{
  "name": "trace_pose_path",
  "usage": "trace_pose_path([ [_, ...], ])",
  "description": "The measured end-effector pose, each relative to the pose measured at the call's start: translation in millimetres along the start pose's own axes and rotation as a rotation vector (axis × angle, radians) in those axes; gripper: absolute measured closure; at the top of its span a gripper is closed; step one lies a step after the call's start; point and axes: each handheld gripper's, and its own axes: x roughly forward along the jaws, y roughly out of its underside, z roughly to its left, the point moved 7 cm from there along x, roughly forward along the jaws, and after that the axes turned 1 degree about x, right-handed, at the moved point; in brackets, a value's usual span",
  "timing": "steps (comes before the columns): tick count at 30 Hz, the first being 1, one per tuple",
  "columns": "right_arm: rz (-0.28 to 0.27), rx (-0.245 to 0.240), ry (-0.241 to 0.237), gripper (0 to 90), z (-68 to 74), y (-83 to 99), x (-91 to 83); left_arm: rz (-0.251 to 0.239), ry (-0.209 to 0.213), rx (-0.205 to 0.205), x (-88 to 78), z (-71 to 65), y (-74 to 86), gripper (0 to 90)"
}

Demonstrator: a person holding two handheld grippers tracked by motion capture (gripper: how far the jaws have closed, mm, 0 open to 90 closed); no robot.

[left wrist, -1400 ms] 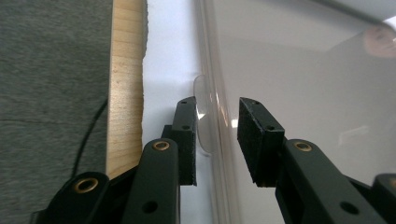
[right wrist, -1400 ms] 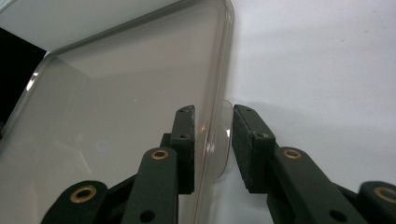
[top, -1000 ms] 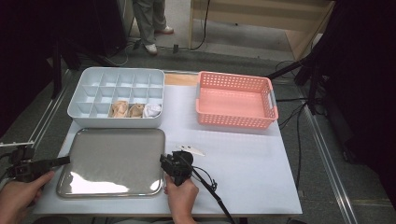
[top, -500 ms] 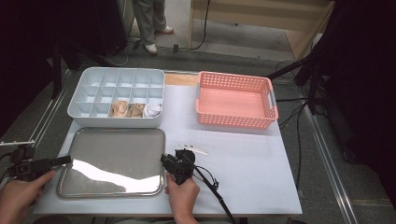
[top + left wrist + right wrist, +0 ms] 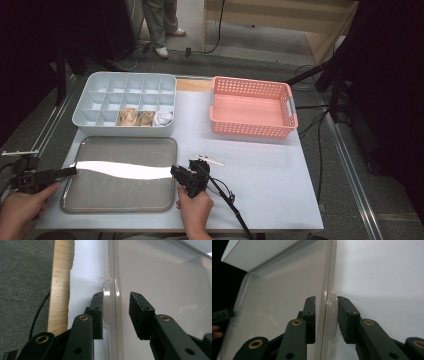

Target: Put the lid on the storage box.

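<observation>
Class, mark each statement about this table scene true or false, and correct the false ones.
1. A clear lid lies flat on the table in front of the white divided box. True.
2. The pink basket is full of items. False: it is empty.
3. The left gripper straddles the lid's edge tab. True.
4. The divided box holds items in every compartment. False: three front compartments are filled.
5. The right gripper is at the lid's edge. True.
</observation>
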Motion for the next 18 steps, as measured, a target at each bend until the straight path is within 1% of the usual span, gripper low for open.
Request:
trace_pose_path([
  [1,0.0,0.0,0.0,70.1,0.0,0.0,0.0,0.0,0.0,0.0,0.0,0.0,0.0,66.4],
  [2,-0.005,-0.019,0.005,69.8,0.0,0.2,-0.1,-0.005,0.003,0.0,0.1,0.4,-0.1,66.5],
  [3,-0.002,-0.019,0.012,69.6,1.0,0.4,-0.3,-0.005,0.003,0.0,0.1,0.4,-0.1,66.6],
  [4,-0.003,-0.038,0.017,69.3,1.1,-0.1,0.1,-0.002,0.007,0.0,-0.5,0.7,0.0,66.8],
  [5,-0.005,-0.045,0.026,69.0,1.8,0.0,0.3,-0.002,0.009,-0.001,-0.6,0.8,0.0,66.8],
  [7,-0.006,-0.062,0.023,68.8,2.0,0.1,0.5,0.004,0.017,-0.001,-1.5,1.3,0.1,67.2],
  [8,-0.007,-0.066,0.016,69.1,1.2,-0.3,0.6,-0.003,0.016,-0.002,-1.1,1.4,-0.3,67.3],
  [9,-0.003,-0.061,0.008,69.7,0.7,-0.2,0.2,-0.009,0.018,-0.009,-0.7,1.1,-0.7,67.5],
  [11,-0.004,-0.054,-0.004,70.7,-0.9,-0.4,-0.7,-0.001,0.025,-0.009,-1.4,1.1,-0.9,67.9],
  [12,-0.004,-0.041,-0.01,71.3,-0.8,-0.4,-1.3,0.0,0.027,-0.009,-1.6,0.8,-1.0,68.1],
  [14,-0.007,-0.043,-0.015,71.7,-1.0,-0.8,-2.4,0.0,0.028,-0.01,-1.8,0.3,-1.1,68.1],
  [15,-0.008,-0.043,-0.017,72.0,-0.1,-1.2,-4.9,0.003,0.029,0.003,-2.4,0.5,-1.0,68.3],
  [18,-0.01,-0.049,-0.016,72.0,0.3,-1.4,-5.8,-0.003,0.033,-0.001,-3.1,-0.5,-1.7,68.8],
])
